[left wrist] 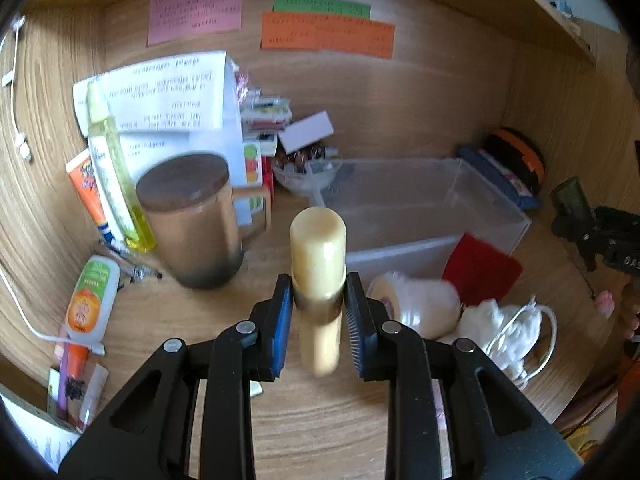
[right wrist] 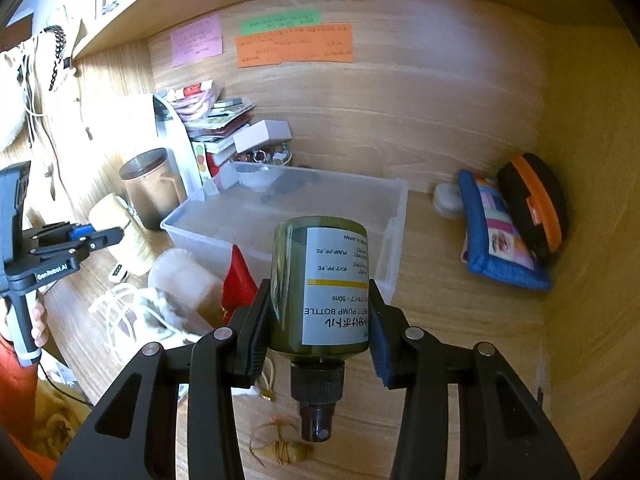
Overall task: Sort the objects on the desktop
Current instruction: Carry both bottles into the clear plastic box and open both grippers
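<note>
Left gripper [left wrist: 319, 304]: jaws closed on a cream cylindrical tube [left wrist: 318, 256], gripped at its darker middle band, held upright above the wooden desk [left wrist: 320, 432].
Cream tube look: pale yellow, rounded flat top, lower end blurred.
Right gripper [right wrist: 320, 312]: jaws clamped on a dark green pump bottle [right wrist: 320, 280], held upside down with its black pump nozzle pointing toward the camera.
Pump bottle look: white label with a yellow stripe, print reading "PETIT PUMP BOTTLE" and "50ml", seen inverted.
Where both sit: each is lifted off the desk, just in front of the clear plastic bin [right wrist: 384, 216].
Bin contents: from the right wrist view, a small clear funnel-like piece [right wrist: 260, 180] and a dark blurred shape at its far end; otherwise the floor looks bare.
Left of bin: brown lidded mug [left wrist: 192, 216] with a handle, a yellow liquid bottle [left wrist: 116, 176] leaning beside it, an orange tube and a white-and-orange squeeze bottle [left wrist: 90, 296] lying flat.
In front of bin: tape roll [left wrist: 412, 304], red cloth [left wrist: 480, 268], white crumpled cloth with cord [left wrist: 508, 328].
Behind: printed papers [left wrist: 168, 92], stacked packets, small white box [left wrist: 306, 130].
Right side: blue patchwork pouch [right wrist: 500, 232] leaning on a black-and-orange case [right wrist: 536, 204].
Back wall: 3 notes, pink [right wrist: 196, 40], green, orange.
Desk front, right view: small knotted twine bundle [right wrist: 280, 448].
</note>
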